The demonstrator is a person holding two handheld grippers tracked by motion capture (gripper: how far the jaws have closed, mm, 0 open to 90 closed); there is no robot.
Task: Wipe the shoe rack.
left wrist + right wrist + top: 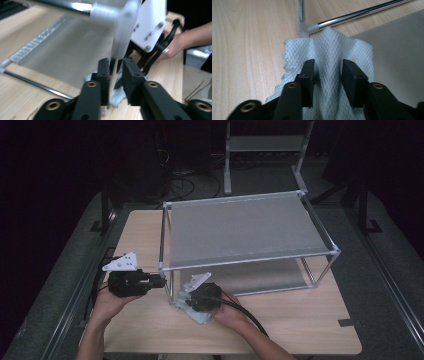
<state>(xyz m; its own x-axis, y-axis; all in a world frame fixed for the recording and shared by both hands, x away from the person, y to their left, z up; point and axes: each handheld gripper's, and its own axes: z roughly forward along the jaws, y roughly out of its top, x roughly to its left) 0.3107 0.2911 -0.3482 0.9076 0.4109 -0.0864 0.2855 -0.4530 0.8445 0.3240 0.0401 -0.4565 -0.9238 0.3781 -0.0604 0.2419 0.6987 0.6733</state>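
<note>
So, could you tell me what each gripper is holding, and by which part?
Nothing seems clamped: the right gripper's open jaws straddle a raised fold in the cloth, the left gripper's open jaws straddle the rack's front corner post.

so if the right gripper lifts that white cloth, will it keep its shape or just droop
Probably droop: the white cloth is already bunched into a ridge between the right gripper jaws, so it looks soft. Its thin quilted weave suggests it is light, and likely to drag across the table rather than slide cleanly.
</note>
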